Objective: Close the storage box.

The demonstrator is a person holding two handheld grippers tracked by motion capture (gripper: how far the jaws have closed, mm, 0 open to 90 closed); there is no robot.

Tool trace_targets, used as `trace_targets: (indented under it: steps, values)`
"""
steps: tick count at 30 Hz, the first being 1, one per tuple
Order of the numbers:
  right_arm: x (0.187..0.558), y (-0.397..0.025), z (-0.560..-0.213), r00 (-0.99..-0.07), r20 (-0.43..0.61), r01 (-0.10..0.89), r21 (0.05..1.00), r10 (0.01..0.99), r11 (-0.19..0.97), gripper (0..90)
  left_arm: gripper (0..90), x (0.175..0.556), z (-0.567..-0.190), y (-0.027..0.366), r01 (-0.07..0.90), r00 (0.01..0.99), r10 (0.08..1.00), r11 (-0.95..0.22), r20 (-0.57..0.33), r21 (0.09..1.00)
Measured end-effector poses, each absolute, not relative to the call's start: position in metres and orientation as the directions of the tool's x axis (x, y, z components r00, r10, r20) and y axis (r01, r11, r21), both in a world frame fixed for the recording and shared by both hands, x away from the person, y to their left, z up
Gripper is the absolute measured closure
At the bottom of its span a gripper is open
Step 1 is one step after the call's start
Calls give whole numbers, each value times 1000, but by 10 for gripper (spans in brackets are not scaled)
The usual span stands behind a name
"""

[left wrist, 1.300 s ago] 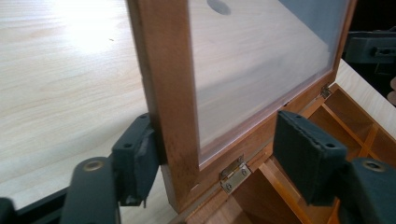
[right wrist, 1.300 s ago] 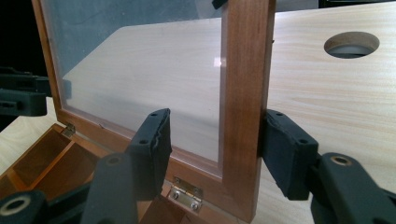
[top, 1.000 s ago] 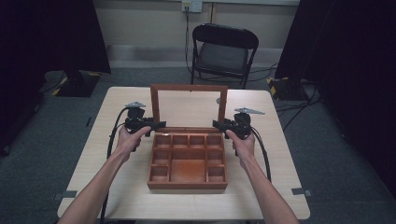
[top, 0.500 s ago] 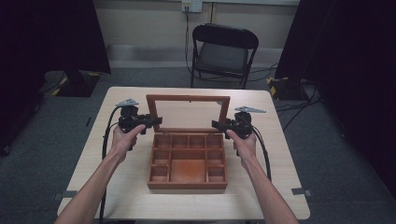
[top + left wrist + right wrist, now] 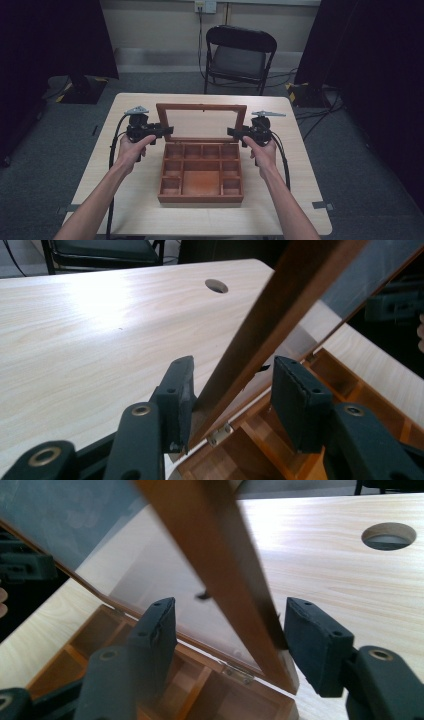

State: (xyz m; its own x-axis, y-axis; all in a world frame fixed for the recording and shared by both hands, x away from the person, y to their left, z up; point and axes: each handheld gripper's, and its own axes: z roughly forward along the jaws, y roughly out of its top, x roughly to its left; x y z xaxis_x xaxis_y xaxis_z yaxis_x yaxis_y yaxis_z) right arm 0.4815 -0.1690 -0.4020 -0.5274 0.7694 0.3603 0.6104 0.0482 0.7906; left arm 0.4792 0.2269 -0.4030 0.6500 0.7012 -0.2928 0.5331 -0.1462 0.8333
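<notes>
High view first: we see the wooden box (image 5: pixel 201 172) sitting mid-table (image 5: pixel 305 180), its compartments bare, with the glass-paned lid (image 5: pixel 201 121) standing open behind them, hinged along the far edge. Our left gripper (image 5: pixel 159 131) is at the lid's left frame and our right gripper (image 5: pixel 238 133) at its right frame, each held in a hand (image 5: pixel 131 150) whose forearm comes in from below.

Compared with a second ago, the lid leans further back: its top rail then stood taller and closer to upright, half a second ago it had begun to tip away, and now it tilts well past vertical toward the far side. Both grippers have moved slightly apart from the box's centre as the lid went back, while the box itself has stayed where it was.

From the left gripper view, our jaws stand apart with the lid's wooden side rail (image 5: pixel 270 325) between them; the left pad (image 5: pixel 181 390) touches the rail, the other pad sits clear. From the right gripper view, the jaws are likewise spread around the opposite rail (image 5: pixel 220 570), the right pad (image 5: pixel 312 640) just beside it; contact there we cannot tell. A small brass hinge (image 5: pixel 239 673) shows at the lid's foot
</notes>
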Motion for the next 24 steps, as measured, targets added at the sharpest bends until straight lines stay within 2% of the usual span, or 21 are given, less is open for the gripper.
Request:
trace_targets:
  steps: [13,24]
  values:
    - [463,-170,-397,-541,341,594,802,769,62,298,501,467,-400,228,524,677,690,-206,-257,827]
    - [450,-174,-397,-543,370,602,797,754,43,289,477,457,-399,226,515,669,700,-196,-249,835]
